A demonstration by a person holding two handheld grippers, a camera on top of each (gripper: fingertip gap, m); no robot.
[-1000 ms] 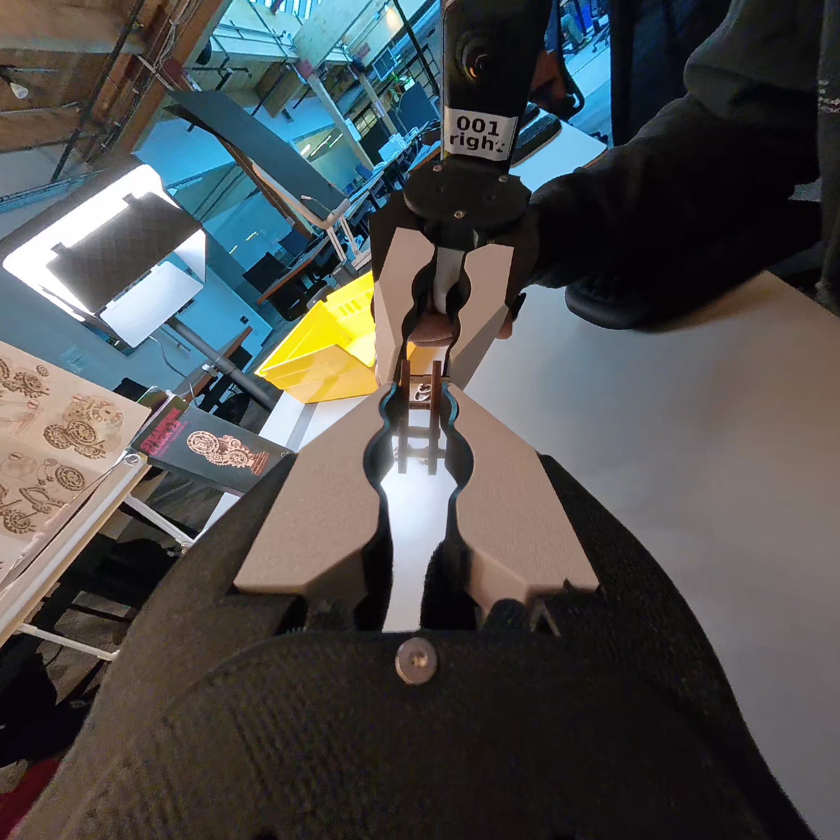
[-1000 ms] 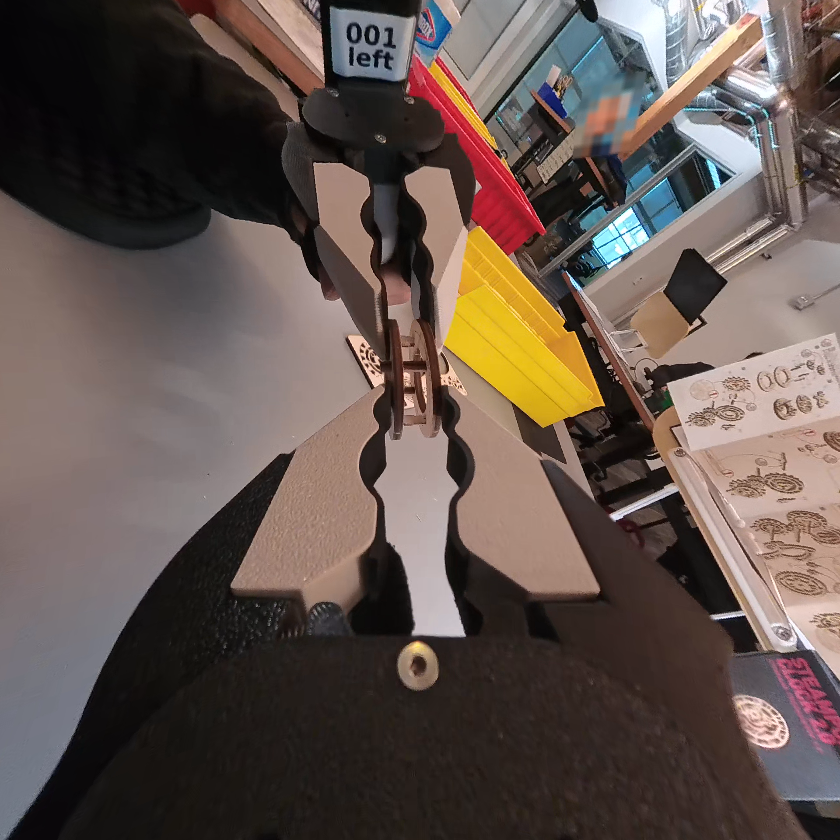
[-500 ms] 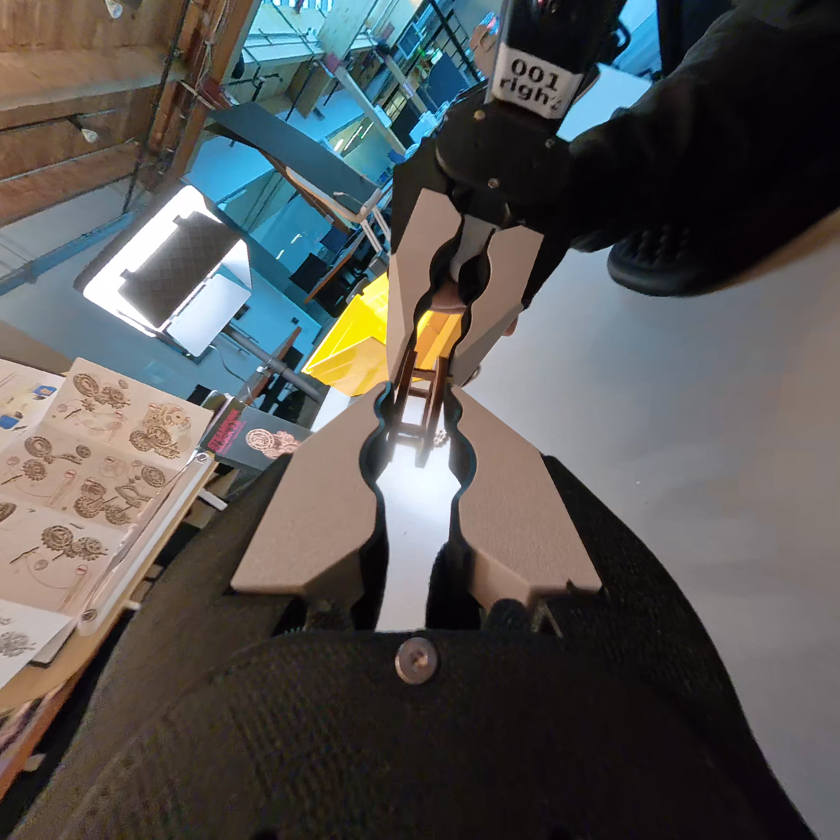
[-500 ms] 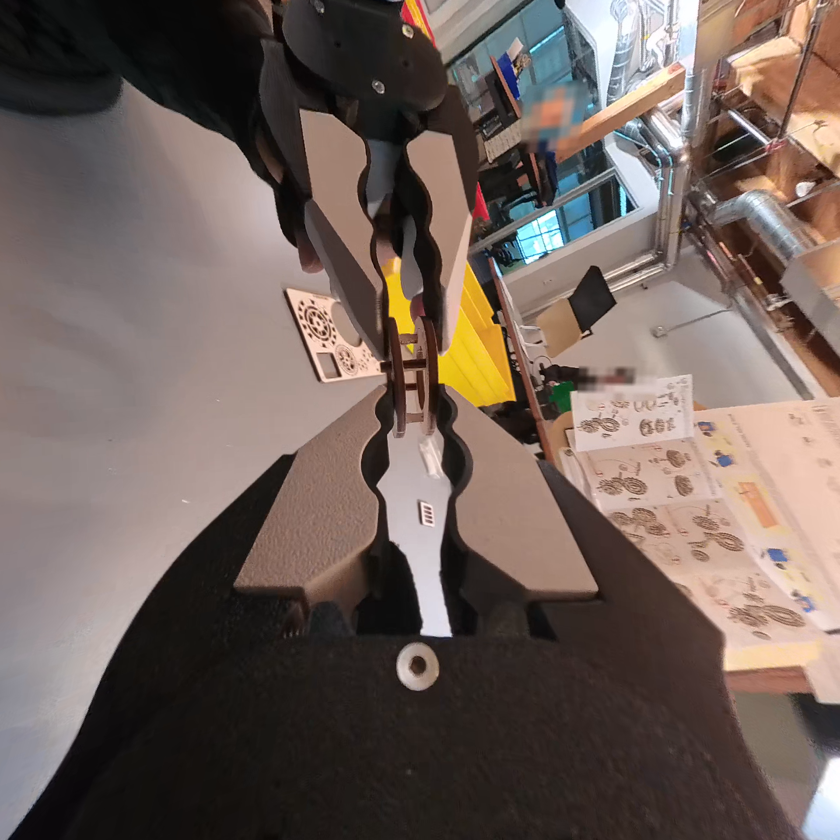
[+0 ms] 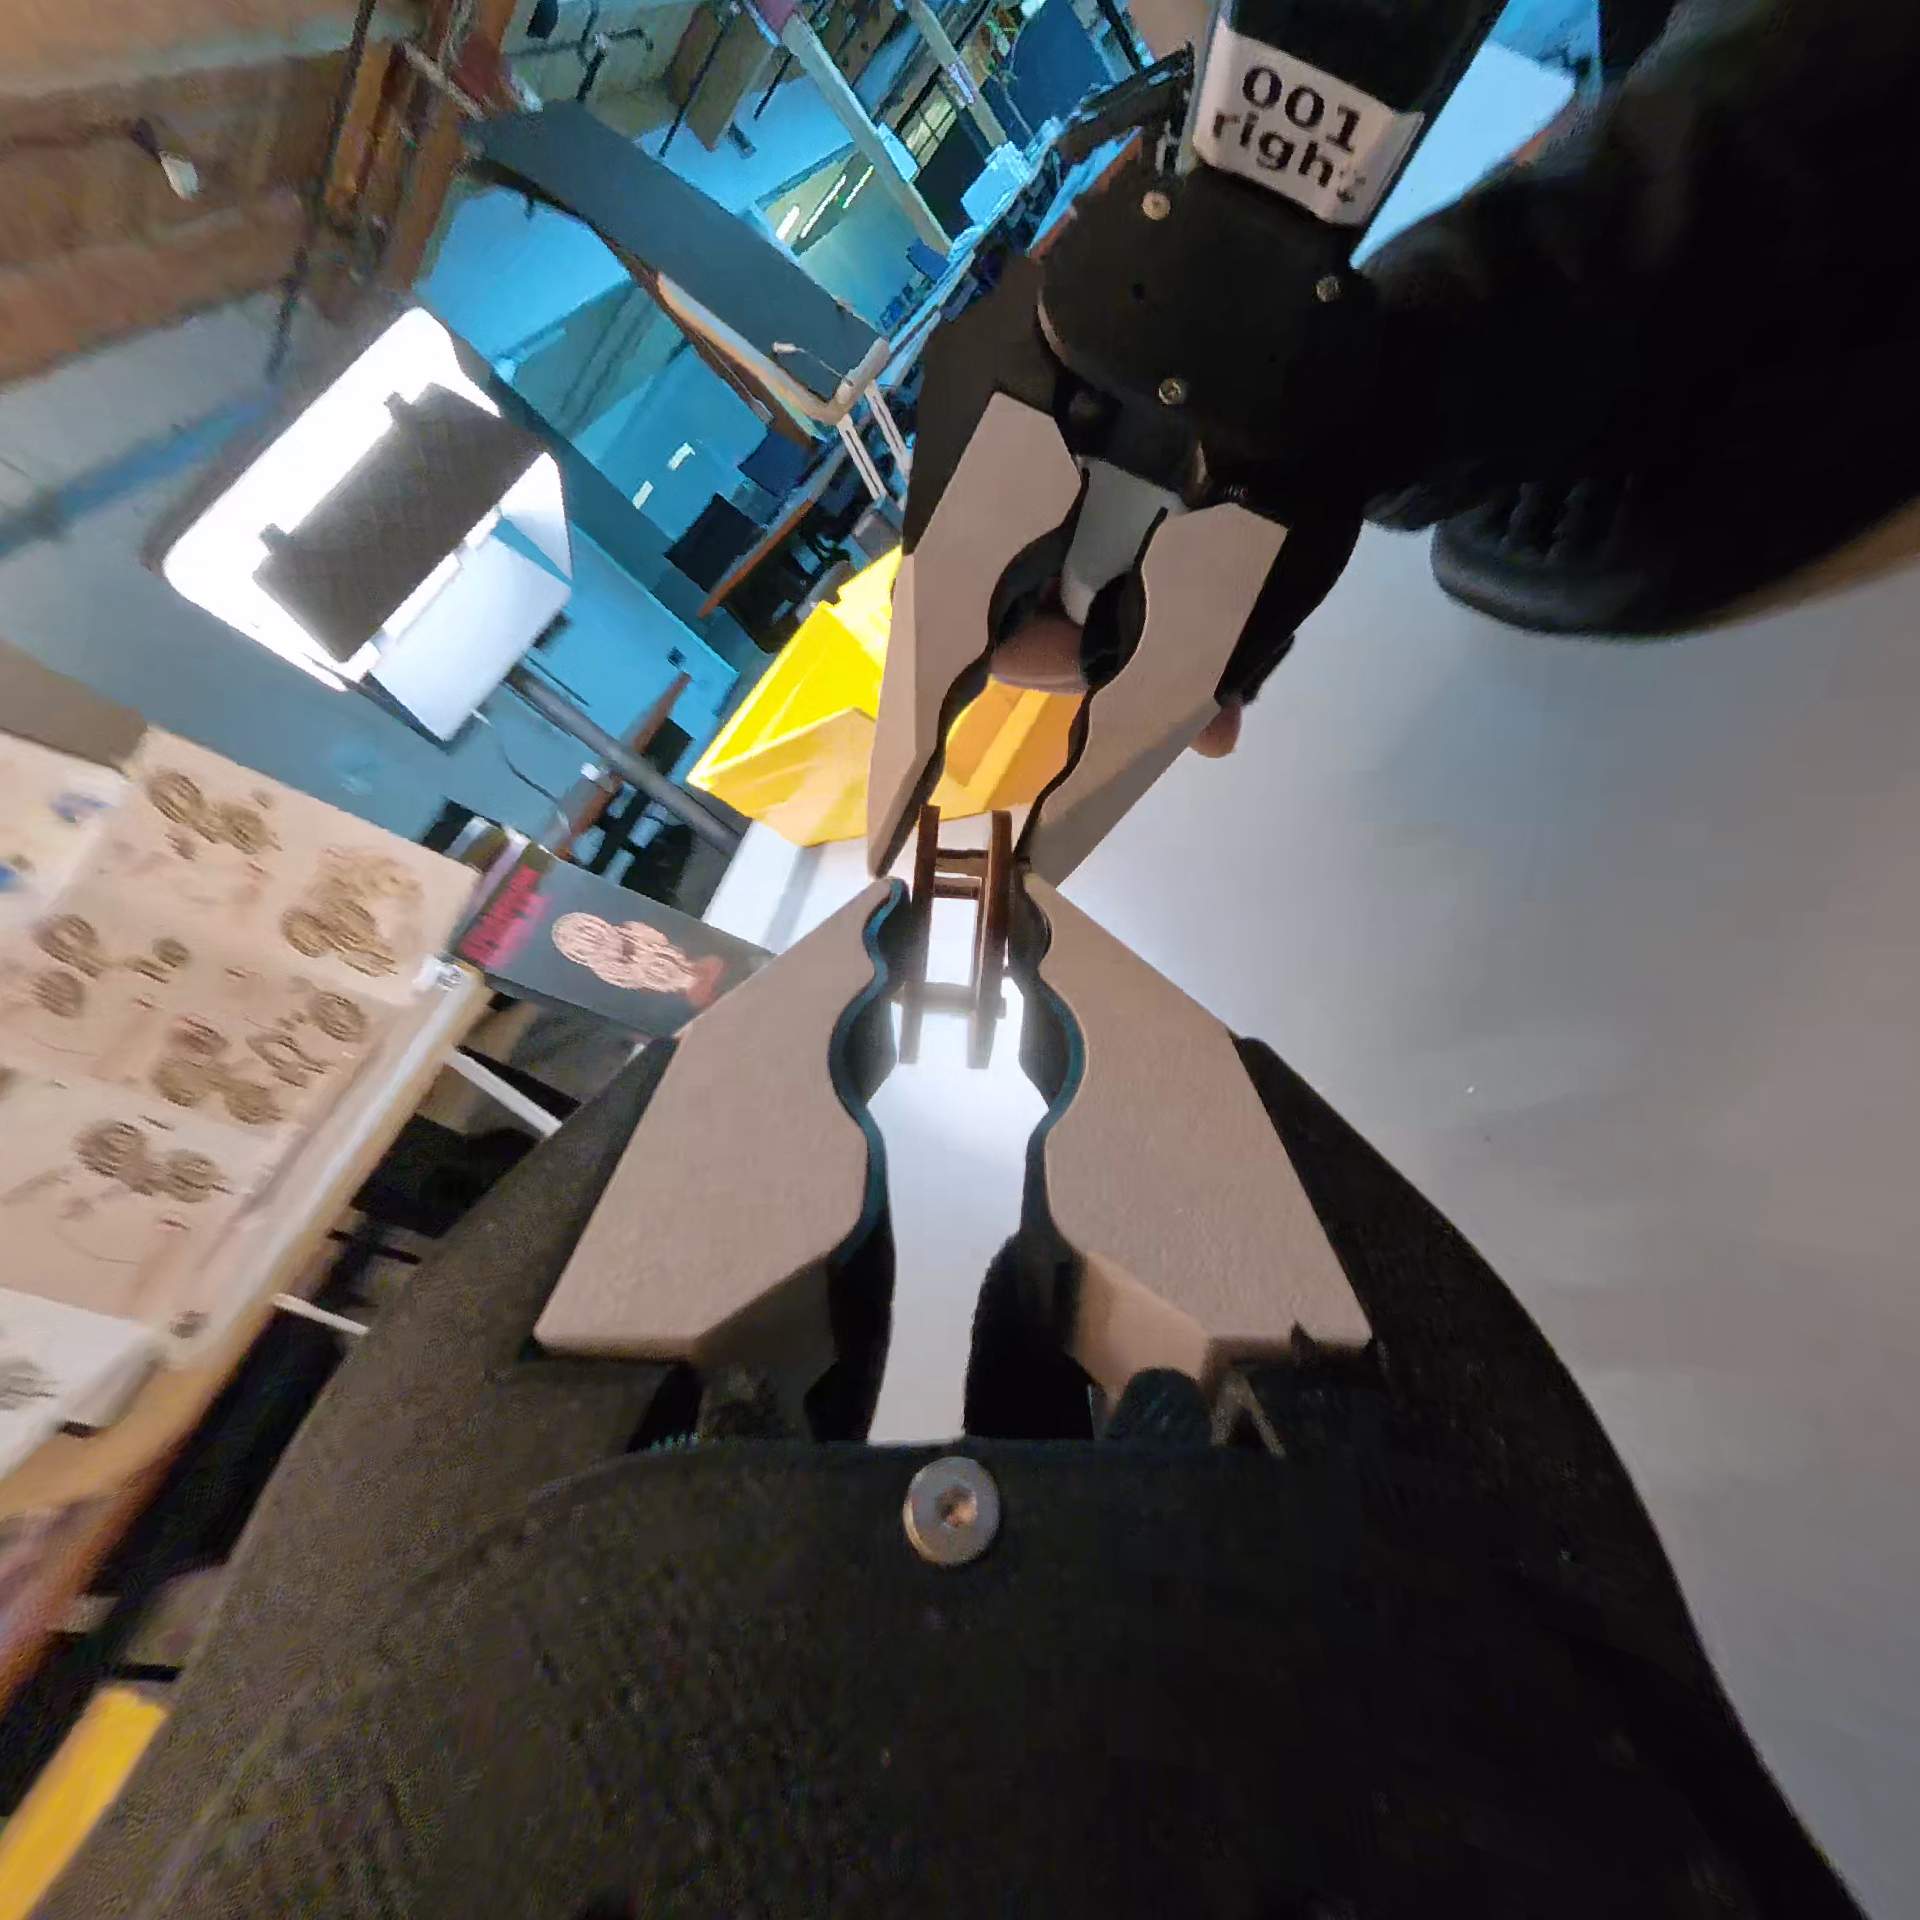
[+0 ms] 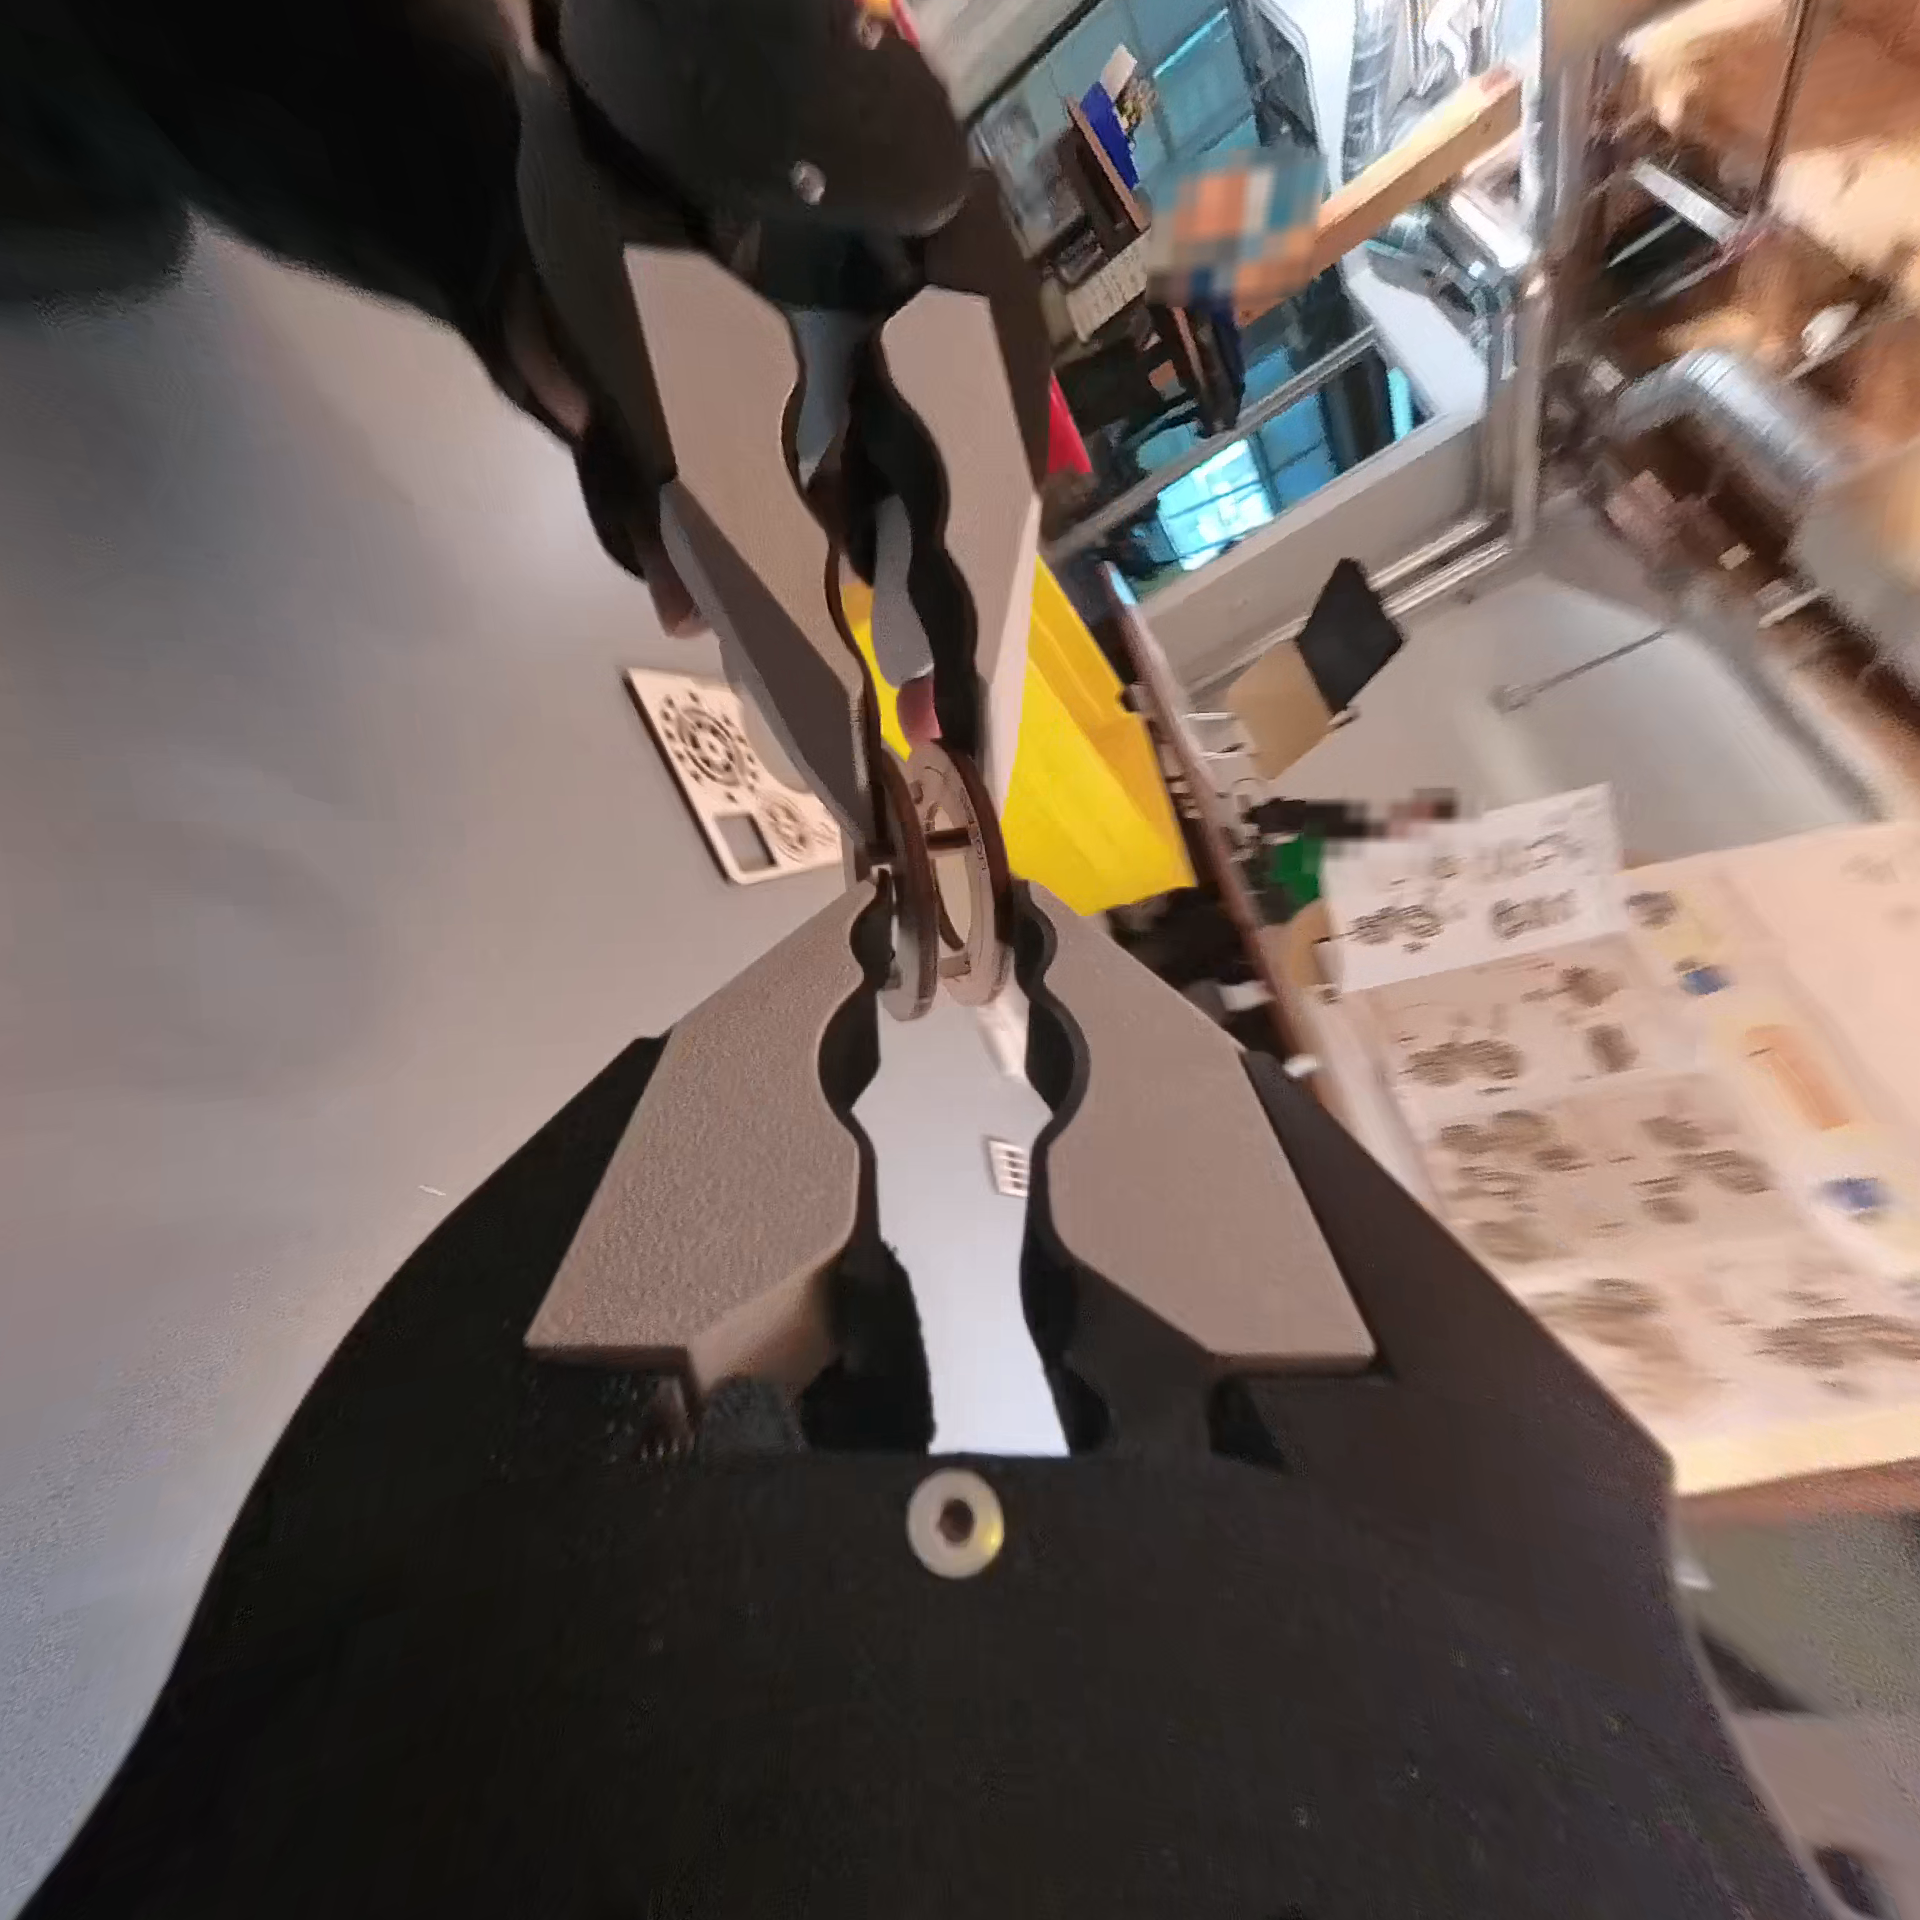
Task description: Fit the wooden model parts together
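Observation:
A small wooden assembly (image 5: 951,881), two round discs joined by short rungs, is held in the air between both grippers. In the left wrist view my left gripper (image 5: 958,904) is shut on its near end. My right gripper (image 5: 956,854) comes down from above, tip to tip with the left, and is shut on the far end. In the right wrist view the assembly (image 6: 914,982) shows its ring-shaped disc faces. There my right gripper (image 6: 951,914) grips it from below and the left gripper (image 6: 930,821) from above. A black-sleeved arm holds each gripper.
The white table (image 5: 1507,1039) lies below. A flat wooden parts sheet (image 6: 727,779) and a small white piece (image 6: 1006,1164) lie on it. A yellow bin (image 6: 1081,790) stands at the table's far edge. Printed instruction sheets (image 5: 187,987) and a black box (image 5: 592,945) lie off the table's side.
Both grippers have stayed shut on the assembly and have tilted together, so the background has swung. The discs now show more of their faces in the right wrist view.

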